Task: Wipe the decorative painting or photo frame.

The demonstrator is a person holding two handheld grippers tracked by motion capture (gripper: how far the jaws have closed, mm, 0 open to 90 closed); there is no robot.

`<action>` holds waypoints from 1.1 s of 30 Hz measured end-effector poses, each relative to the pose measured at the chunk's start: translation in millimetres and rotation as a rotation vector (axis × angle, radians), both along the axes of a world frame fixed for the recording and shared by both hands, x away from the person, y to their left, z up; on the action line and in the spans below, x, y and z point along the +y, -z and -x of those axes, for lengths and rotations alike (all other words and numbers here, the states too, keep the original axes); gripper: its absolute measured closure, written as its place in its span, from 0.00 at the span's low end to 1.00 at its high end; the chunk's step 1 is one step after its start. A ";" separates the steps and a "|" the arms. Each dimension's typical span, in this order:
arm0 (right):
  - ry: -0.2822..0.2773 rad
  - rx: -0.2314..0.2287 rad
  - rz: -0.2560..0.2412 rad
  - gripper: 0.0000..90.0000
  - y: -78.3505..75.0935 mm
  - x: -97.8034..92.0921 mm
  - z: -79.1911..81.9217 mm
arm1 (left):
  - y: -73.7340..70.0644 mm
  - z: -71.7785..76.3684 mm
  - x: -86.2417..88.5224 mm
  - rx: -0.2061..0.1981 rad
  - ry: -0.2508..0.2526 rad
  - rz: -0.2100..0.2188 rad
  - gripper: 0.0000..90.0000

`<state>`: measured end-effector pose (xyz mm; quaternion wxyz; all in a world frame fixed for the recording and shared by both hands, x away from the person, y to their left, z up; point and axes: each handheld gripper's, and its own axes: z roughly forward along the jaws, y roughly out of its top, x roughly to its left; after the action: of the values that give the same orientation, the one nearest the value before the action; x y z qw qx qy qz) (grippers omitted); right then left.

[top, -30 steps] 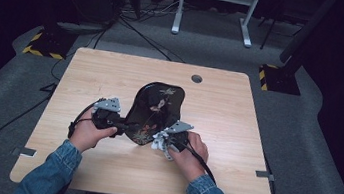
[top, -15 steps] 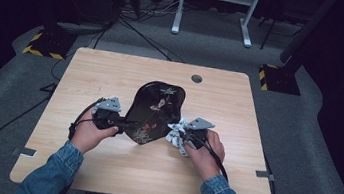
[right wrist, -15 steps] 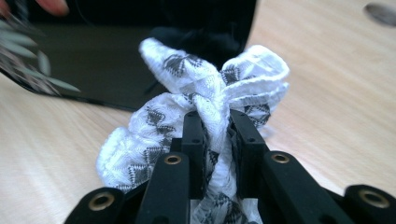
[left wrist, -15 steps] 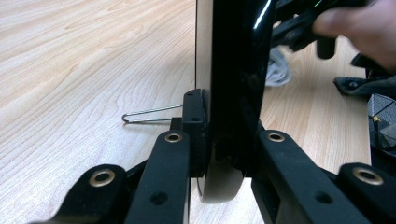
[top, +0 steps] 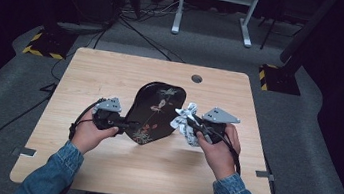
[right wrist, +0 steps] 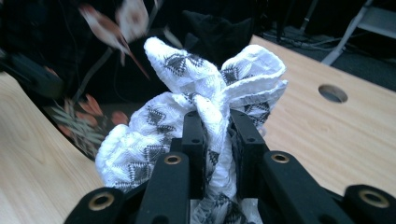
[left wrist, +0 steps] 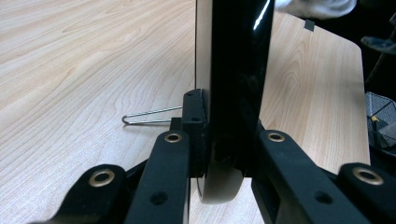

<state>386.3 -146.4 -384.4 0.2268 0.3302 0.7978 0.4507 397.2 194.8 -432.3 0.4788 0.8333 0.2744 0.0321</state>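
Note:
A black lacquer tray (top: 155, 112) painted with a bird and flowers stands tilted over the middle of the wooden table (top: 112, 74). My left gripper (top: 123, 125) is shut on its lower left rim. In the left gripper view the glossy tray edge (left wrist: 236, 70) runs straight up from between the jaws of the left gripper (left wrist: 224, 158). My right gripper (top: 191, 126) is shut on a bunched white cloth (top: 183, 117) with a dark pattern, right beside the tray's right edge. The right gripper view has that cloth (right wrist: 196, 93) pinched in the right gripper (right wrist: 215, 135), with the painted tray (right wrist: 70, 70) behind it to the left.
A round cable hole (top: 196, 78) lies in the table beyond the tray. A thin wire piece (left wrist: 149, 114) rests on the wood by the tray's edge. A mesh basket (left wrist: 380, 116) sits off the table's side. Cables and a white frame (top: 211, 11) are on the floor behind.
My right gripper has carried the cloth to the right and slightly away from me, off the tray's lower face to its right edge. The left gripper keeps its hold on the tray.

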 end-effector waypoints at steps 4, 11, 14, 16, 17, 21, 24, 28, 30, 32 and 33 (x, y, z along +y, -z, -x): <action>-0.019 -0.027 -0.021 0.87 -17.0 3.2 0.5 | 0.3 -0.1 -0.2 -0.001 0.000 0.002 0.89; -0.048 -0.048 -0.053 0.87 -41.4 9.2 -0.9 | 0.4 1.0 -1.4 -0.003 0.001 0.004 0.89; -0.066 -0.060 -0.064 0.87 -52.5 14.5 -1.5 | 0.7 1.9 -1.3 -0.001 0.006 0.008 0.89; -0.080 -0.071 -0.070 0.87 -61.8 20.6 -2.3 | 0.7 2.7 -1.7 -0.001 0.010 0.009 0.89; -0.086 -0.074 -0.072 0.87 -64.8 22.7 -2.8 | 0.6 3.1 -1.9 -0.001 0.010 0.006 0.89; -0.108 -0.089 -0.081 0.87 -80.0 35.5 -6.3 | 0.8 3.7 -2.1 -0.005 0.010 0.008 0.89; -0.121 -0.099 -0.088 0.87 -88.5 44.7 -8.8 | 0.7 4.1 -2.2 -0.005 0.015 0.007 0.89; -0.139 -0.107 -0.093 0.87 -98.0 58.4 -12.7 | 0.5 4.9 -3.2 -0.002 0.029 0.006 0.89; -0.148 -0.109 -0.098 0.87 -101.5 64.9 -13.6 | 0.6 5.5 -4.3 -0.004 0.040 0.006 0.89; -0.154 -0.114 -0.097 0.87 -104.3 71.7 -14.1 | 0.5 6.2 -5.9 -0.007 0.047 0.004 0.89; -0.154 -0.114 -0.097 0.87 -104.3 71.7 -14.1 | 0.5 6.2 -5.9 -0.007 0.047 0.004 0.89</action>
<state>400.5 -74.7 -280.1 0.2202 0.2525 0.7839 0.5227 391.0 188.9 -432.8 0.4822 0.8384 0.2531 0.0230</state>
